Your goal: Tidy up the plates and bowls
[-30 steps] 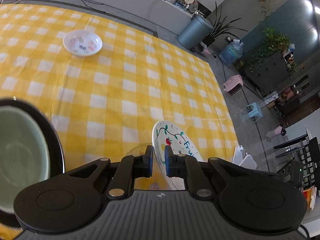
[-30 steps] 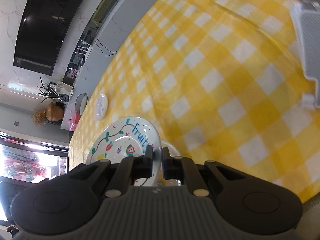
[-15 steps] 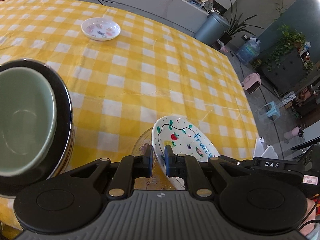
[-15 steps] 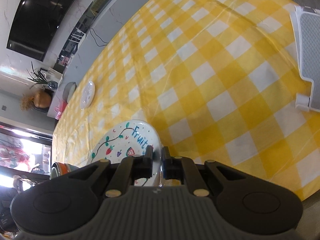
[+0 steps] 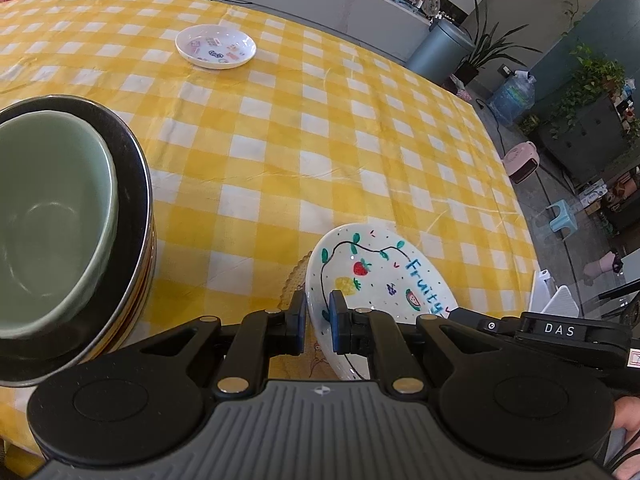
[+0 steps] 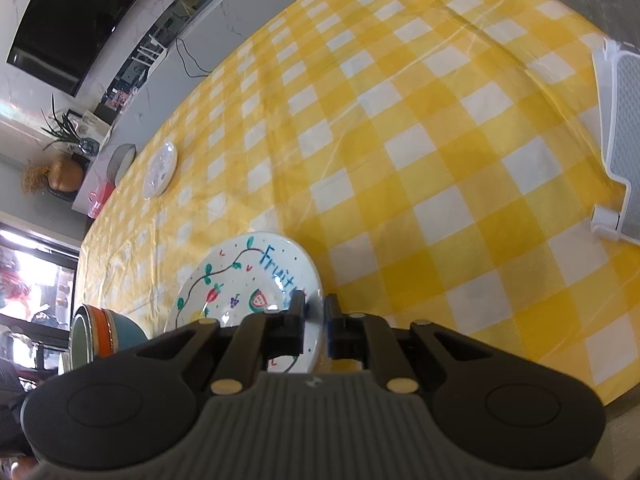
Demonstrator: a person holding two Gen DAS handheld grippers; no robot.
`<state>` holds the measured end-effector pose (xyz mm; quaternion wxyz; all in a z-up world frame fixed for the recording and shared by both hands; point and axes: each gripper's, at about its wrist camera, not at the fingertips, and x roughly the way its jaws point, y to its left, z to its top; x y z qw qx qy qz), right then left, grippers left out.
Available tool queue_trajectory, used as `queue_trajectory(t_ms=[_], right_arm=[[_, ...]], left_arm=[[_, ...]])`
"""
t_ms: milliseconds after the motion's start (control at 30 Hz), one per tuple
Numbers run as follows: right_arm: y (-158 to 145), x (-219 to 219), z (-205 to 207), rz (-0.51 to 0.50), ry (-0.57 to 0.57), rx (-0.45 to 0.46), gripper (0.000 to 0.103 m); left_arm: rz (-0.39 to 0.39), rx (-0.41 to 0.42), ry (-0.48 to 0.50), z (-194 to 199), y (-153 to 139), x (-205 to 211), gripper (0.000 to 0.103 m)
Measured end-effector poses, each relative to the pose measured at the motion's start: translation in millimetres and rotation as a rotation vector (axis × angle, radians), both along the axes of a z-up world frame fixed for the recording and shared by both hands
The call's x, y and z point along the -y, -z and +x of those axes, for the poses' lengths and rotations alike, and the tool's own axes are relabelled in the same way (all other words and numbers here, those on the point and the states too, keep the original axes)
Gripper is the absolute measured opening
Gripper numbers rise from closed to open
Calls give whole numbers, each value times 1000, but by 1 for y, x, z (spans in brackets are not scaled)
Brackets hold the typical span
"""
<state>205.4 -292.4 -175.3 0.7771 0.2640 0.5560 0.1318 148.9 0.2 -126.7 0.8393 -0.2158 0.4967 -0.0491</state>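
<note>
A white plate point(image 5: 380, 276) painted with fruit and the word "Fruity" is held over the yellow checked tablecloth by both grippers. My left gripper point(image 5: 318, 320) is shut on its near rim. My right gripper point(image 6: 316, 308) is shut on the opposite rim, and it also shows at the right of the left wrist view point(image 5: 450, 311). The plate point(image 6: 240, 276) tilts slightly. A clear scalloped plate point(image 5: 294, 280) lies just beneath it. To the left stands a stack of bowls point(image 6: 104, 332) with a green bowl point(image 5: 48, 216) on top.
A small white plate point(image 5: 216, 46) with stickers lies far across the table point(image 5: 320, 120). A white and grey rack point(image 6: 624, 160) sits at the table's right edge. Beyond the table are a grey bin, plants and a counter.
Both grippers keep their hold on the Fruity plate, which has come down toward the clear plate. The bowl stack has come further into the left view and now shows in the right view.
</note>
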Motion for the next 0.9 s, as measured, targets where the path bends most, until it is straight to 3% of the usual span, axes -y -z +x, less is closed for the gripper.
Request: queue_trajectory(t_ms=[600, 900], right_arm=[[0, -20, 2, -114, -81, 5, 11], [-1, -29, 3, -132, -102, 3, 12]], left_arm=[[54, -20, 5, 0, 8, 3, 14], [162, -29, 55, 1, 4, 15, 14]])
